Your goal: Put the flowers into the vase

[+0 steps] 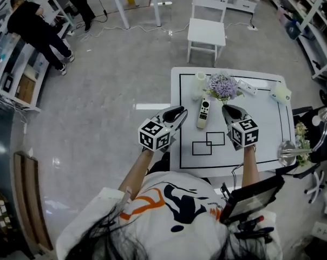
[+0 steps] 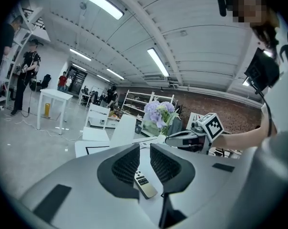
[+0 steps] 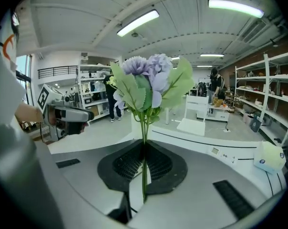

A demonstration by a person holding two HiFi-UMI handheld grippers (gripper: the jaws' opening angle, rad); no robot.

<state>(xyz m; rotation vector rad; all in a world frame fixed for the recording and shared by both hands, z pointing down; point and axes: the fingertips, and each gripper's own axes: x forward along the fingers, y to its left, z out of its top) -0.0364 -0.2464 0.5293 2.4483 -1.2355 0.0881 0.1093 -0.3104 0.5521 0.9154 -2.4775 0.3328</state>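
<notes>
A bunch of purple flowers (image 1: 223, 86) with green leaves stands upright over the far part of the white table (image 1: 272, 140). My right gripper (image 1: 228, 111) is shut on the green stems; in the right gripper view the stems run between the pads of my right gripper (image 3: 144, 144) and the blooms (image 3: 149, 75) rise above them. A cream-white vase (image 1: 200, 83) stands just left of the flowers. My left gripper (image 1: 177, 114) hovers at the table's left side, open by a narrow gap (image 2: 144, 151) with nothing in it.
A remote control (image 1: 204, 114) lies between the two grippers. A white power strip (image 1: 247, 86) and a pale block (image 1: 281, 93) sit at the far right. A white chair (image 1: 207, 23) stands behind the table. People (image 1: 39, 28) stand far left.
</notes>
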